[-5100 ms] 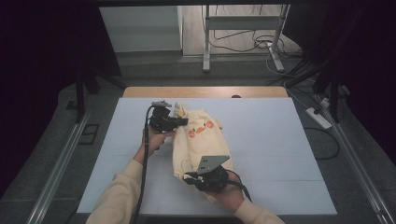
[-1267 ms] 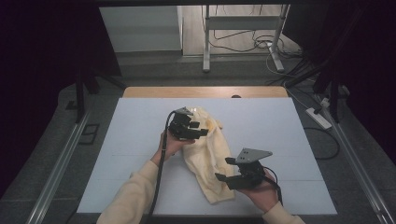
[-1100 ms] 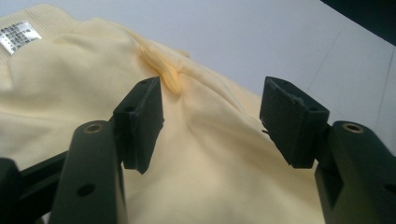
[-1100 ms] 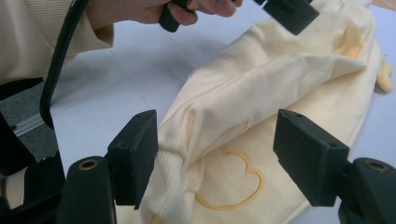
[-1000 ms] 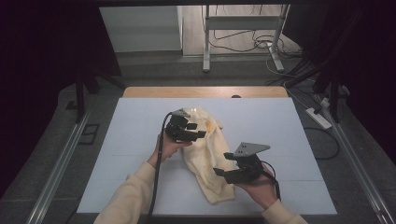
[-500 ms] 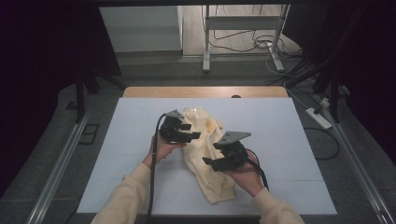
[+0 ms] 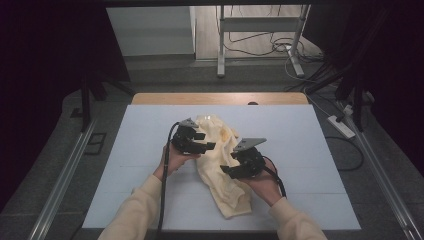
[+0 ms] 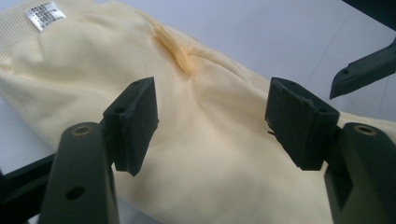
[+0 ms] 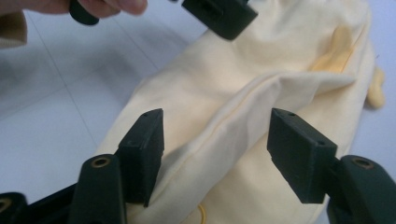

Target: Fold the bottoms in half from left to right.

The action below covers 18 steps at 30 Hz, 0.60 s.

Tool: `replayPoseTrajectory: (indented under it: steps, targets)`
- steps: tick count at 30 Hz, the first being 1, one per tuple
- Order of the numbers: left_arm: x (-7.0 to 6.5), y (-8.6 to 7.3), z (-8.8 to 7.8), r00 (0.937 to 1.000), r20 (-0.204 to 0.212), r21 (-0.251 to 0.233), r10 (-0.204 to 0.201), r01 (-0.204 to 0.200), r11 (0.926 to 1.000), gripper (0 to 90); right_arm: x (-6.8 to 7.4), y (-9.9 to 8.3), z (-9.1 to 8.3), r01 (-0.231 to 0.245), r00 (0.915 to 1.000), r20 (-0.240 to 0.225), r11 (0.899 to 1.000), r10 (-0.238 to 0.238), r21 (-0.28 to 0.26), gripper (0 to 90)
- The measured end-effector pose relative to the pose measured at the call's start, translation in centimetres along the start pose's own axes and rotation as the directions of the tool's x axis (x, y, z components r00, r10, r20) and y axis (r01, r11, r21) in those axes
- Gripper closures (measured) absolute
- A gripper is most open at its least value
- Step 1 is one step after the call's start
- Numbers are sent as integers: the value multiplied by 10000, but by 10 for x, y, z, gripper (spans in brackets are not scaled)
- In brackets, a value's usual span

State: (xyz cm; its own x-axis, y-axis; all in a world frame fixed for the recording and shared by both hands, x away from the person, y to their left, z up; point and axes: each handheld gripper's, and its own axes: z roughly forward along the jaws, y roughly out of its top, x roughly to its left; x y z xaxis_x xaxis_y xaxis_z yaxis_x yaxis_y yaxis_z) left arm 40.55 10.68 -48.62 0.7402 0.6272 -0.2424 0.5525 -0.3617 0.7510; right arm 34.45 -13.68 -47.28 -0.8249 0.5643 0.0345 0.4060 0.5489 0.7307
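While my two grippers are hovering over the pale yellow garment [image 7: 220,165] lying crumpled at the middle of the high view, I am judging how this cloth is going to behave. It looks to me light, soft and limp, likely to sag and slide off anything that is not pinching it, so a doubled seam or fold should be giving the surest hold. My left gripper [image 7: 202,146] is sitting over the garment's upper end, its jaws standing apart and having just been opening, with cloth lying beneath the gap but neither pad pressing on it; in the left gripper view the ribbed hem with its white label [image 8: 45,13] is showing at the upper left of the frame. My right gripper [image 7: 231,171] is pointing in from the right of the garment's middle, jaws also apart though they have just been closing, and in the right gripper view a raised fold [image 9: 261,100] is running up between the pads, not yet squeezed. That fold is where I would be taking hold. Around the cloth the white table top [image 7: 310,150] is lying bare on every side, well clear of its edges, leaving ample room for spreading or dragging.
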Motion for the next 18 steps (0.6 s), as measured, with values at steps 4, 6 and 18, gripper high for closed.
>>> replayPoseTrajectory:
  steps: [4, 6, 18]
  targets:
    - [0, 0, 0, 10000, -26, -16, 5, -6, 10000, 336, -2, -6, 2, 43, 10000, -81, 9994, -40, 357, 490]
    - [0, 0, 0, 10000, -24, -16, 13, -13, 10000, 336, -4, -9, 2, -38, 9996, -292, 9989, 51, 467, 597]
    - [-1, 0, 0, 10000, 15, 18, 34, -34, 10000, 336, -4, -18, -10, 326, 9995, -43, 9972, -324, 669, 832]
